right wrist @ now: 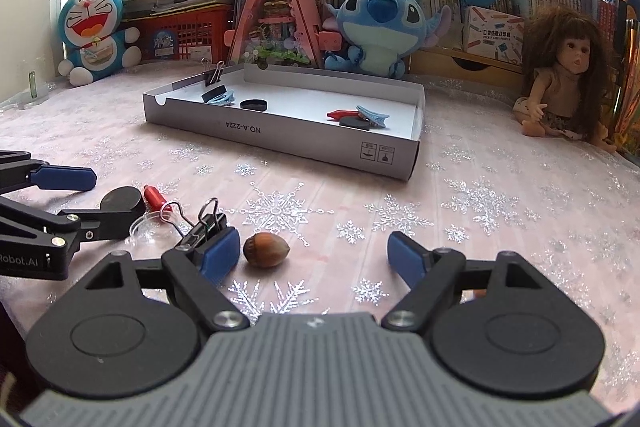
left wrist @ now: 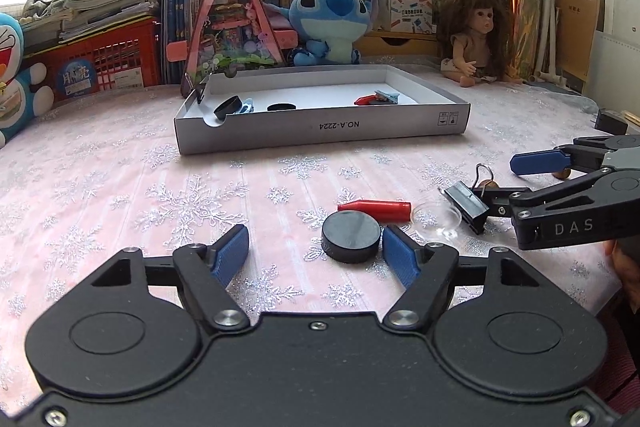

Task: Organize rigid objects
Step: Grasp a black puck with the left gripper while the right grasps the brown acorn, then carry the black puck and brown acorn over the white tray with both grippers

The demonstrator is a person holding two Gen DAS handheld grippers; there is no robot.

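L gripper (left wrist: 316, 253) jaws wide, black round puck (left wrist: 351, 236) between, touching R pad only. R gripper (right wrist: 314, 257) wide, brown hazelnut (right wrist: 266, 250) between, ungripped.

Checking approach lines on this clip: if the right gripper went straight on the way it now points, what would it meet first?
Probably the hazelnut, lying on the tablecloth just ahead, between the open right gripper fingers but nearer its left finger. Beyond it the cloth looks free up to the white box; depth is hard to judge.

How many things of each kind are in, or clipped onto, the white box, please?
Black discs: 3
Blue hair clips: 2
Red cap: 1
Binder clip, on the wall: 1
Total: 7
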